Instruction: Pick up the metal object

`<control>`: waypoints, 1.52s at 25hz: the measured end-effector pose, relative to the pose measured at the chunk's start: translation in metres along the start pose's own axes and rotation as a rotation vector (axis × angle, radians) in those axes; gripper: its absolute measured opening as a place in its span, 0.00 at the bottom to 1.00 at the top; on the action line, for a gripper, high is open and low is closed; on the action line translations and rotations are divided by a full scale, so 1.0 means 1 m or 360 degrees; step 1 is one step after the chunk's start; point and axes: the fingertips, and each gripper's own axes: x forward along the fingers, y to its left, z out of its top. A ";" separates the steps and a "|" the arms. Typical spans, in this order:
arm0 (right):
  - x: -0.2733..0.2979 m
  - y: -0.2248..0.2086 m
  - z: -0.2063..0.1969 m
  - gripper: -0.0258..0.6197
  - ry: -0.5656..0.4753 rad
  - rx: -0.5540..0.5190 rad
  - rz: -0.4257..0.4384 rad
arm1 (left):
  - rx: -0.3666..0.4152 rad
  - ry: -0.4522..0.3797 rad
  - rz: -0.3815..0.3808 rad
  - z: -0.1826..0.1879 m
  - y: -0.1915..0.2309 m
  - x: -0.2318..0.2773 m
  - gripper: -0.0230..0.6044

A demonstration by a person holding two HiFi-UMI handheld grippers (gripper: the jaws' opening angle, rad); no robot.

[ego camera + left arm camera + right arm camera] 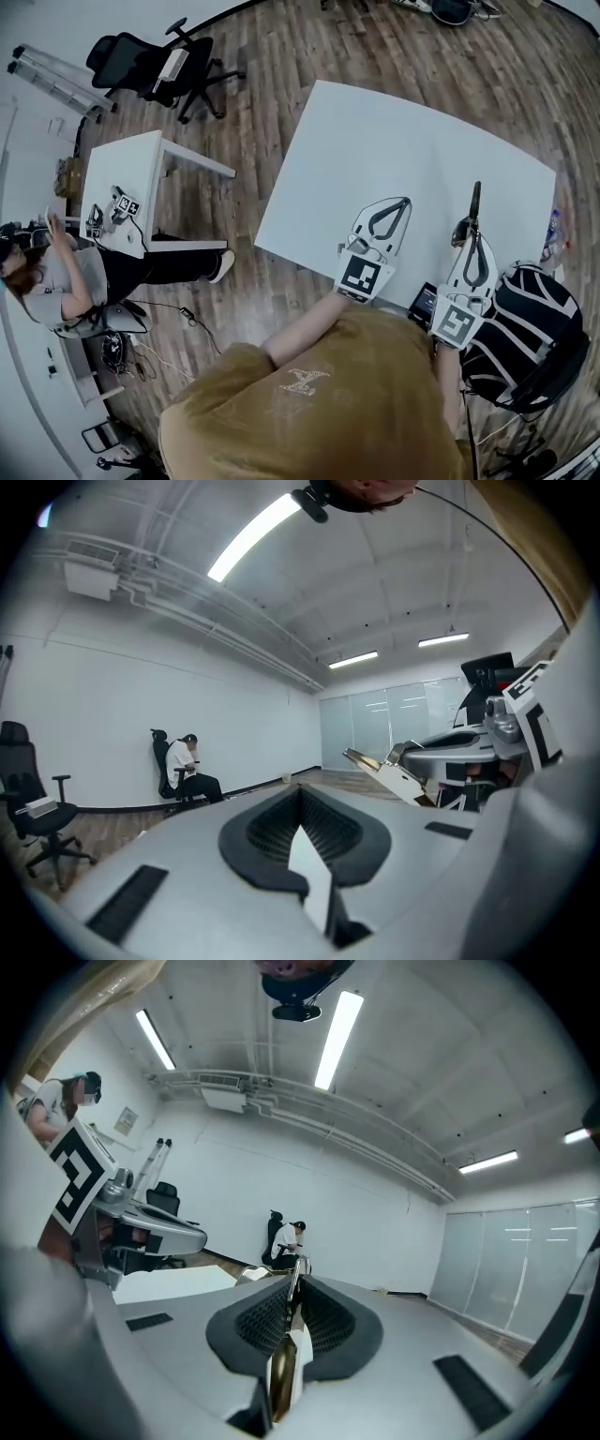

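Note:
My right gripper [472, 234] is shut on the metal object [475, 202], a thin flat strip that sticks out past the jaw tips over the white table [375, 141]. In the right gripper view the strip [281, 1372] shows brassy between the ribbed pads, with the right gripper [295, 1283] clamped on it and its end poking out in front. My left gripper [404, 201] lies to the left over the table's near part, shut and empty. The left gripper view has the left gripper [300, 794] with its pads together; beyond, the right gripper [464, 752] carries the strip [370, 761].
A small dark device [424, 300] sits at the table's near edge between my arms. A black-and-white striped object [534, 328] is at the right. Far left stand a second white table [127, 178], a seated person [56, 272] and a black office chair [141, 61].

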 end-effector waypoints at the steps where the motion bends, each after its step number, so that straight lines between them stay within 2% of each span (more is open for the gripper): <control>1: 0.003 -0.002 0.004 0.08 -0.0028 0.0006 0.0001 | -0.0001 -0.0029 0.0023 0.007 0.004 0.000 0.04; 7: 0.005 -0.010 0.027 0.08 -0.0111 0.0088 -0.0009 | -0.0020 -0.0160 0.0117 0.036 0.017 -0.008 0.04; 18: -0.005 -0.029 0.038 0.08 -0.0208 0.0183 -0.0043 | 0.0026 -0.0215 0.0119 0.048 0.010 -0.001 0.04; 23: -0.012 -0.034 0.042 0.08 -0.0241 0.0224 -0.0039 | 0.0150 -0.0235 0.0120 0.049 0.005 -0.001 0.04; 38: -0.012 -0.032 0.045 0.08 -0.0231 0.0257 -0.0040 | 0.0117 -0.0226 0.0126 0.047 0.011 0.003 0.04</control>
